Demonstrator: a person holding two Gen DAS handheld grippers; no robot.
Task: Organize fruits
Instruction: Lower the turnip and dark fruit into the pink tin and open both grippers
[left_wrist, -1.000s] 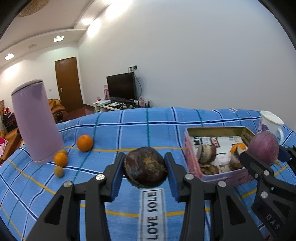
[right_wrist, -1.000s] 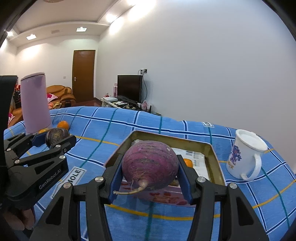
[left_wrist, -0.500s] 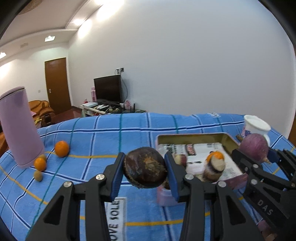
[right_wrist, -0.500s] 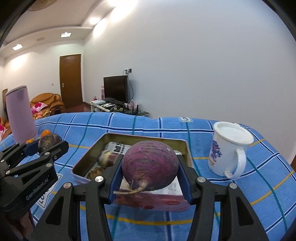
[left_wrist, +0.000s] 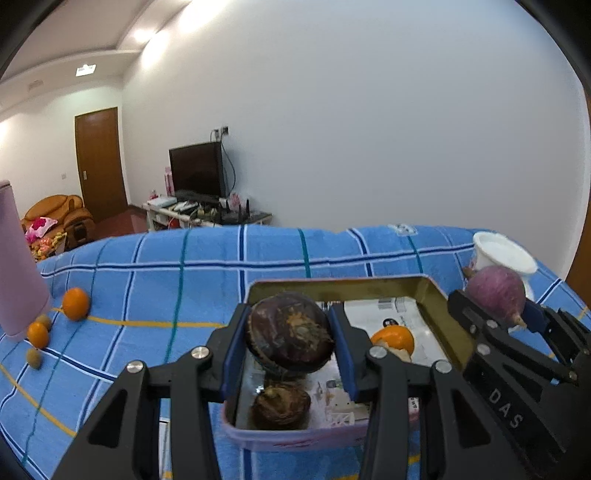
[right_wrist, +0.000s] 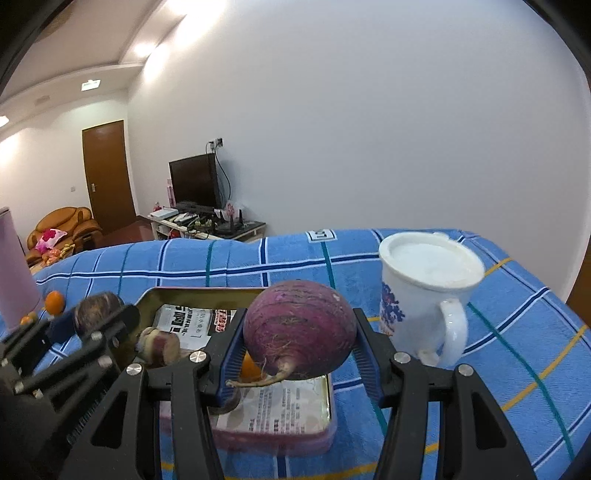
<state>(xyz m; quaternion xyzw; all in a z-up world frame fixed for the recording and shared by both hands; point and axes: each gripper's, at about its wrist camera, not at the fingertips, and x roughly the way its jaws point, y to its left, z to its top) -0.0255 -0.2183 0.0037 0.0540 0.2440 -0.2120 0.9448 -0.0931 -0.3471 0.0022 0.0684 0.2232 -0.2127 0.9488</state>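
Observation:
My left gripper (left_wrist: 290, 341) is shut on a dark brown round fruit (left_wrist: 290, 338) and holds it over the near left end of the pink tin box (left_wrist: 343, 286). My right gripper (right_wrist: 299, 339) is shut on a purple round root with a tail (right_wrist: 299, 334), held above the box (right_wrist: 207, 293), at its right end. Inside the box lie an orange (left_wrist: 393, 338), another brown fruit (left_wrist: 280, 406) and a cut piece (right_wrist: 159, 343). The box is lined with printed paper.
A white mug (right_wrist: 428, 295) stands right of the box. A tall pink tumbler (left_wrist: 16, 266) stands far left with two oranges (left_wrist: 75, 303) and small fruits beside it. The blue checked cloth (left_wrist: 184, 280) covers the table.
Both grippers have moved forward and right with their loads. The left one, earlier above the cloth left of the box, is now over the box. The mug is closer in the right view.

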